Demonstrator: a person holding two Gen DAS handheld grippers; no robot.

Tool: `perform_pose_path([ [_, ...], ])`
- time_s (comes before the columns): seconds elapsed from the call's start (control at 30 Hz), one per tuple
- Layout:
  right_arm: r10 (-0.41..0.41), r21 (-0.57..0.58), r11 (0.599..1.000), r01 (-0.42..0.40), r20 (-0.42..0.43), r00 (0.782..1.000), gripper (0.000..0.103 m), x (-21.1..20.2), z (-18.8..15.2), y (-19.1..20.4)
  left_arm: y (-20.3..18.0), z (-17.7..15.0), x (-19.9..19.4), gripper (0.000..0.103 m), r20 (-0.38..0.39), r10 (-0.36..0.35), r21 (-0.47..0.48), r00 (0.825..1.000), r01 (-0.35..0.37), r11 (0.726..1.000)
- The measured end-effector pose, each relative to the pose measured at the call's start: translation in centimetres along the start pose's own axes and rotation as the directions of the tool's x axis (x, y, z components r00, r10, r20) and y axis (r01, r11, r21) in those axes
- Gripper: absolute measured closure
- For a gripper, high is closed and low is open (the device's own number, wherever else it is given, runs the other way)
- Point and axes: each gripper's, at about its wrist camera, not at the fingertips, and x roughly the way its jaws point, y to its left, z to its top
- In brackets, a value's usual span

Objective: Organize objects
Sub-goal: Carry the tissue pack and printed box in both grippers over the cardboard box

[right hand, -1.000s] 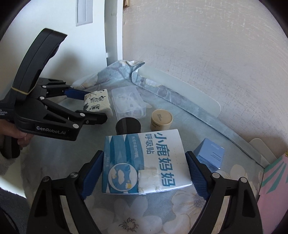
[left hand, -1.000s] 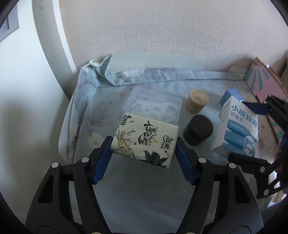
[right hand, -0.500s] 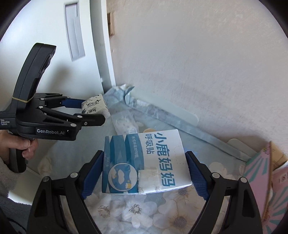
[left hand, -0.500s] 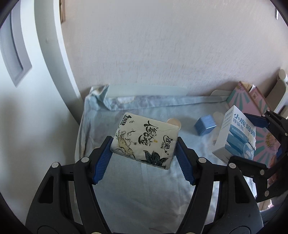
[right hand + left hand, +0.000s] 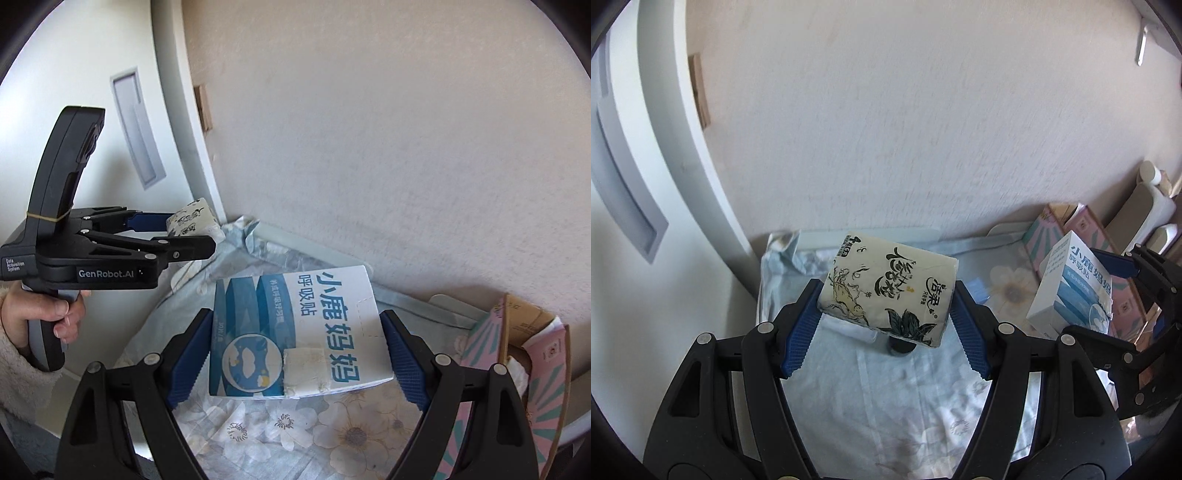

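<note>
Left tongs (image 5: pixel 886 325) are seen at the centre of the left wrist view, clamped on a tissue pack (image 5: pixel 888 286) printed with black calligraphy and leaves; the pack is held tilted and lifted clear of the floral cloth (image 5: pixel 905 398) covering the bench in the lower half of the frame. A dark round jar (image 5: pixel 901 347) is partly hidden just under the pack. At the right edge, the right tongs (image 5: pixel 1108 295) are seen gripping a white and blue box (image 5: pixel 1071 291), with a pink striped carton (image 5: pixel 1056 232) behind it against the wall.

Seen from the right wrist, the right tongs (image 5: pixel 297 354) are closed on the white and blue box (image 5: pixel 295 332) at the lower centre, above the floral cloth (image 5: pixel 332 435). At the left, the left tongs (image 5: pixel 184 236) are held by a hand (image 5: pixel 55 314) and grip the tissue pack (image 5: pixel 194 221). The pink striped carton (image 5: pixel 517 369) stands at the lower right.
</note>
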Motion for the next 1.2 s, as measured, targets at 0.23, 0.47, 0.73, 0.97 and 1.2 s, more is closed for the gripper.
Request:
perform_pose_path([
  [0.23, -0.022, 0.073, 0.997, 0.021, 0.020, 1.000, 0.017, -2.5, 1.4, -1.5, -1.6, 2.7, -0.6, 0.037, 0.031, -0.035, 0.027, 0.999, 0.034, 0.999],
  [0.47, -0.105, 0.134, 0.986, 0.098, 0.044, 0.994, 0.017, -4.5, 2.1, -3.7, -5.2, 5.3, -0.3, 0.037, 0.044, -0.095, 0.095, 0.995, 0.090, 0.991],
  [0.73, -0.192, 0.203, 0.962, 0.181, 0.037, 0.981, 0.017, -6.6, 1.9, -7.1, -10.0, 7.5, 0.8, 0.037, 0.036, -0.168, 0.187, 0.985, 0.158, 0.970],
  [0.97, -0.265, 0.265, 0.931, 0.252, 0.016, 0.964, 0.017, -8.3, 0.7, -10.1, -14.2, 9.1, 2.5, 0.037, 0.000, -0.241, 0.254, 0.971, 0.233, 0.939],
  [1.2, -0.332, 0.333, 0.887, 0.320, -0.022, 0.943, 0.017, -10.5, -1.8, -12.0, -19.0, 9.7, 3.4, 0.037, -0.039, -0.309, 0.324, 0.950, 0.304, 0.896],
])
